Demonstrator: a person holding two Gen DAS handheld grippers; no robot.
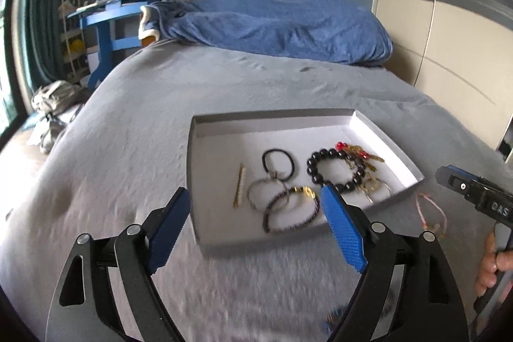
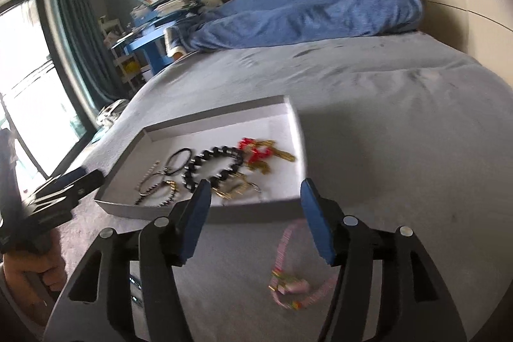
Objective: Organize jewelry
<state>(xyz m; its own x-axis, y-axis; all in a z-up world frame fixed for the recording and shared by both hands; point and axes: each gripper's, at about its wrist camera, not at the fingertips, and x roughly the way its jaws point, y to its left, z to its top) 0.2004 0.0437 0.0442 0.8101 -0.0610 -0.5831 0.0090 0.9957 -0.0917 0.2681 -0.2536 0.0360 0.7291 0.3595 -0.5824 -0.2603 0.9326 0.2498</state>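
A shallow white tray (image 1: 384, 137) is set on the grey bed (image 1: 128, 124). Inside the tray, a black bead bracelet (image 1: 336, 169), a black hair tie (image 1: 278, 164) and a gold bar clip (image 1: 239, 189) are seen. Just outside the tray's near edge, a pink bracelet (image 2: 288, 271) is laid. The left gripper (image 1: 256, 226) and right gripper (image 2: 253, 220) are held with fingers spread wide, nothing gripped.

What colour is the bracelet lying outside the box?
Pink bracelet, clearest in the right wrist view.
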